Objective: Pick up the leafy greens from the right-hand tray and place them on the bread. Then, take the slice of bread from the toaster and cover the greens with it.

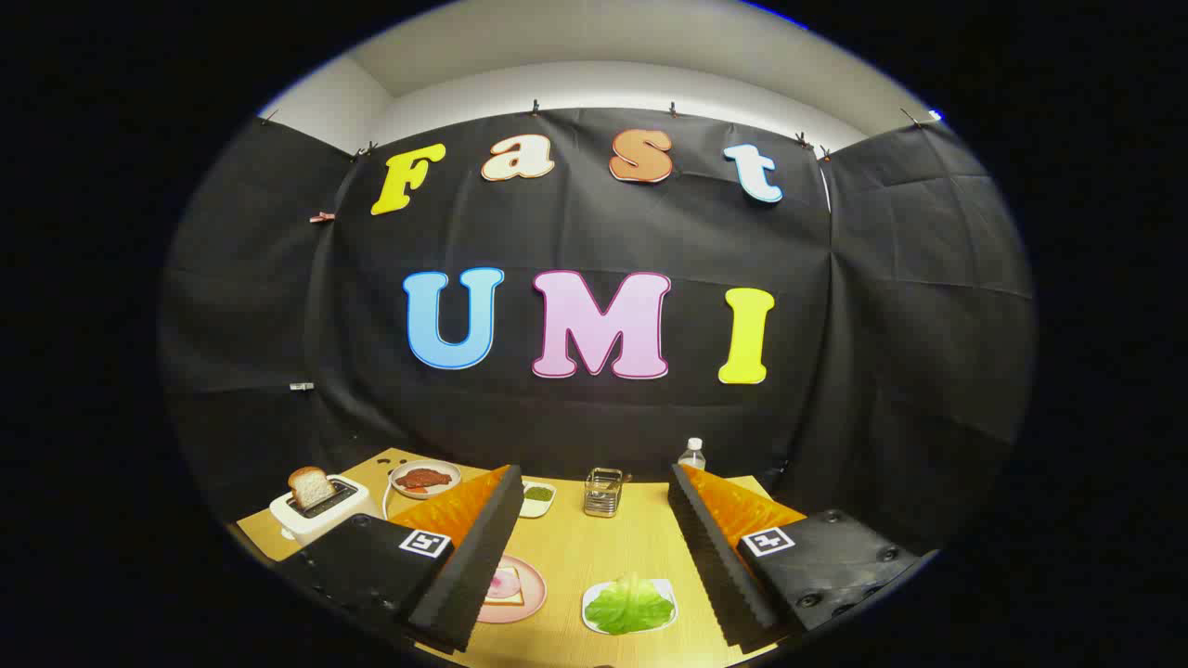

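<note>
Both fingers of the hand-held gripper (594, 538) spread wide, grasping nothing — leafy greens (629, 605) lie between them.

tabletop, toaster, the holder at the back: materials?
Light yellow wooden tabletop: wood or wood-look laminate, matte, faint straight grain. White boxy toaster: probably glossy plastic, soft highlights. Small square wire holder: likely metal, shiny thin rods. The claw hangs open above the table, touching none of them.
</note>
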`<state>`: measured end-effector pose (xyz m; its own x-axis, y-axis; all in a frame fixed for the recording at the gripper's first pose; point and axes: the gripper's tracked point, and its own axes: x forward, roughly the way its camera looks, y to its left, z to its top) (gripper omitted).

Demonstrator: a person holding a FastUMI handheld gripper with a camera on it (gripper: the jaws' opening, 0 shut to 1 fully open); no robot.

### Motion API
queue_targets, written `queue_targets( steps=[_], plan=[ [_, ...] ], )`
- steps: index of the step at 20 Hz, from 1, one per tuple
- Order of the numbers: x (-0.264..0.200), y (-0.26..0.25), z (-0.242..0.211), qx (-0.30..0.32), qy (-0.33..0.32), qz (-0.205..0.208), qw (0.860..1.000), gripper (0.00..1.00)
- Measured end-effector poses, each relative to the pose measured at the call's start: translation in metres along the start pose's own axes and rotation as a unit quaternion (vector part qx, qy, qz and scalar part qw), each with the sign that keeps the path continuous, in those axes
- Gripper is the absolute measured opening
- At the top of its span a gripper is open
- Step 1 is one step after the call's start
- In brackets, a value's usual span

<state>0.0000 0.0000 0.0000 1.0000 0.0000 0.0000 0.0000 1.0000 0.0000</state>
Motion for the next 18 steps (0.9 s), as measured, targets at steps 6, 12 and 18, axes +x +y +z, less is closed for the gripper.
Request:
queue_targets(
  steps=[6, 12, 18],
  plan=[
    [-0.003, -0.006, -0.008, 0.011, 0.016, -0.019, 1.0, 0.97],
    [-0.004, 0.0, -0.009, 0.019, 0.026, -0.045, 0.998, 0.98],
    [-0.007, 0.001, -0.017, 0.008, 0.043, -0.069, 0.997, 0.98]
  ],
)
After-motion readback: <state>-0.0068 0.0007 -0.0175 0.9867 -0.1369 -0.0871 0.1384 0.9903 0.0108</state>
